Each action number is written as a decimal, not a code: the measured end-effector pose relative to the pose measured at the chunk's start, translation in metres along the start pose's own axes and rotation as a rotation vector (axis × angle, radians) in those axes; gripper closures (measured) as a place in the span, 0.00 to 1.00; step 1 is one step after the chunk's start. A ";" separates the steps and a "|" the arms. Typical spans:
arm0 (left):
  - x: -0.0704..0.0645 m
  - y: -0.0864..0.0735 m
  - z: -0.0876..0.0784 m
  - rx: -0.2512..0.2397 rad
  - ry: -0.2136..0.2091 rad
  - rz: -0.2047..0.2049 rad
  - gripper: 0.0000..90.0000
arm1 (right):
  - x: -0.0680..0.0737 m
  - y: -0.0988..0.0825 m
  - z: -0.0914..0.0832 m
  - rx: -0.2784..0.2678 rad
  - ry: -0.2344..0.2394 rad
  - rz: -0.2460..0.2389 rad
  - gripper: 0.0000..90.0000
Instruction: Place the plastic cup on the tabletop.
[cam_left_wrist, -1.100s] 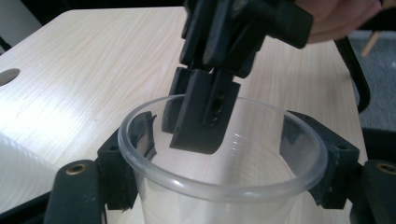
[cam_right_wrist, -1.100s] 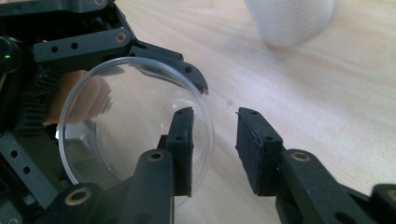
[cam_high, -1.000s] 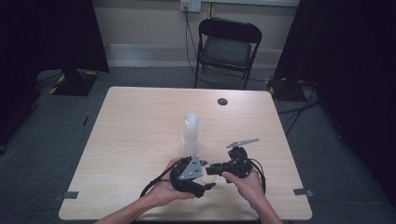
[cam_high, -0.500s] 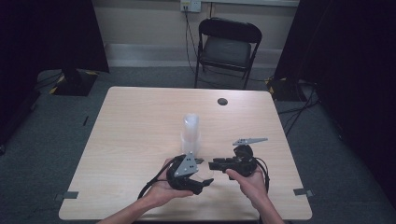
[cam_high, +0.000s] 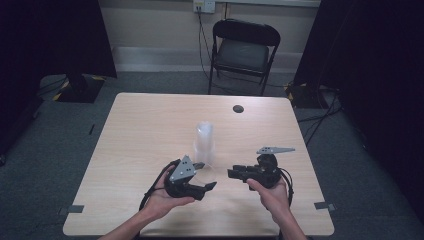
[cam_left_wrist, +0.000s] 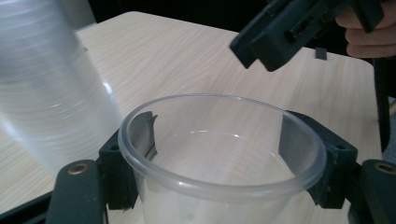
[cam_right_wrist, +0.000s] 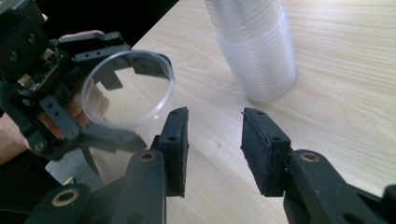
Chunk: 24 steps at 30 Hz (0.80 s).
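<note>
A tall stack of clear plastic cups (cam_high: 205, 142) (cam_left_wrist: 51, 84) (cam_right_wrist: 257, 51) stands upright near the table's middle. My left gripper (cam_high: 206, 175) (cam_left_wrist: 219, 140) is shut on a single clear cup (cam_left_wrist: 219, 191) (cam_right_wrist: 166, 77), with a pad pressing on each side below the rim. It holds the cup just in front of the stack, tipped on its side with the mouth towards the right gripper. My right gripper (cam_high: 235, 174) (cam_right_wrist: 215, 130) faces the cup from the right; its jaws have just been opening and nothing is between them.
The wooden table (cam_high: 145, 125) has a small dark round disc (cam_high: 238, 108) near its far edge. A black folding chair (cam_high: 245, 47) stands beyond the table. Both grippers hover close to the near edge.
My left hand has carried the cup to the left, away from the right gripper, so the gap between the two has widened. The right hand has stayed about where it was.
</note>
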<state>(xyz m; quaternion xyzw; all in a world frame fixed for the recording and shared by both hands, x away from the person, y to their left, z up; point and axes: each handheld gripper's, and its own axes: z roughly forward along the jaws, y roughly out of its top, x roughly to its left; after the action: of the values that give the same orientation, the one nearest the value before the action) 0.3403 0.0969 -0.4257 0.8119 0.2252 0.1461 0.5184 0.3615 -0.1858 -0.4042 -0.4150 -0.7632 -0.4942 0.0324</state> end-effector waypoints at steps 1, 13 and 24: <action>0.003 0.000 -0.002 0.005 0.009 0.000 0.30 | -0.001 0.000 0.000 -0.001 0.000 -0.001 0.69; 0.033 -0.008 -0.023 -0.011 0.098 -0.132 0.30 | -0.008 -0.003 -0.001 -0.003 -0.023 -0.003 0.68; 0.061 -0.006 -0.044 -0.056 0.199 -0.208 0.30 | -0.021 -0.009 -0.002 -0.006 -0.060 0.004 0.68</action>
<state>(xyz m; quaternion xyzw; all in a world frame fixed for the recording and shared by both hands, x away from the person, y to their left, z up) 0.3710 0.1649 -0.4122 0.7510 0.3542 0.1775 0.5282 0.3681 -0.2014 -0.4195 -0.4313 -0.7615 -0.4838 0.0093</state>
